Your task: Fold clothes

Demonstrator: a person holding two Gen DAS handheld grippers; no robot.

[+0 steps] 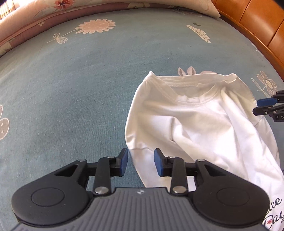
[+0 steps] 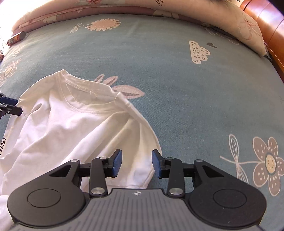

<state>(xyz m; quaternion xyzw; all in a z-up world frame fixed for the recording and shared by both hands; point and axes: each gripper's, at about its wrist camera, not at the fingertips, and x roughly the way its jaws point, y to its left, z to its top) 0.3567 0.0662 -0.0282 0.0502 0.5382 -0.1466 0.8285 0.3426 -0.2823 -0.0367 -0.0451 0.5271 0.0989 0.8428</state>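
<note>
**Both claws released over a rumpled shirt**

I hold the left gripper (image 1: 141, 162) and right gripper (image 2: 136, 163) released, empty, above the crumpled white cotton T-shirt (image 1: 195, 120) lying on the blue flower-print bedsheet (image 1: 71, 88). I judge a pinch here could catch several layers and skew the fold. Only the right view shows a dark cylinder (image 2: 16, 38) by the pink quilt (image 2: 53, 16).

L gripper (image 1: 141, 162) open, R gripper (image 2: 136, 163) open
</note>
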